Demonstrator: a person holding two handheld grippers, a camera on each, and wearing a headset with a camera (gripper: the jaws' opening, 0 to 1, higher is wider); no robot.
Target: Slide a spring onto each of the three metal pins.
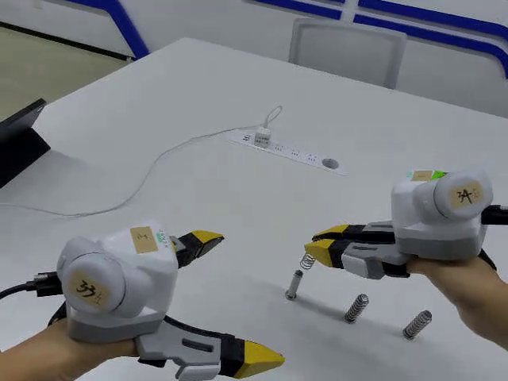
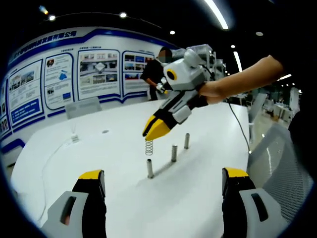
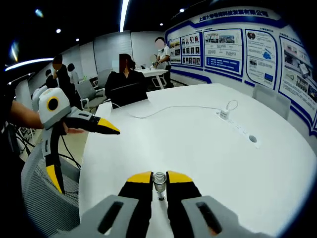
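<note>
1. My right gripper (image 1: 321,243) has its jaws pressed in on a spring (image 1: 306,260). They pinch it near the top coil, and it hangs upright under the yellow tips.
2. In the right gripper view the spring (image 3: 159,182) sits square between my two tips, its open end facing the camera.
3. The bare pin (image 1: 294,284) stands upright on the table (image 1: 238,198), just below the held spring and slightly left of it.
4. In the left gripper view the spring (image 2: 148,147) hangs right over the bare pin (image 2: 149,168). I cannot tell from here whether its bottom coil touches the pin top.
5. The second pin (image 1: 356,307) and third pin (image 1: 417,324) each carry a spring. They stand in a row to the right of the bare pin, below my right hand.
6. My left gripper (image 1: 232,299) has its jaws spread wide and holds nothing. It hovers over the table on the left, well apart from the pins.
7. In the left gripper view my tips stand far apart at the bottom, with the pin row ahead between them.
8. A power strip (image 1: 286,148) lies farther back on the table, with a white cable (image 1: 151,171) trailing left. A chair (image 1: 345,48) stands beyond the far edge.
</note>
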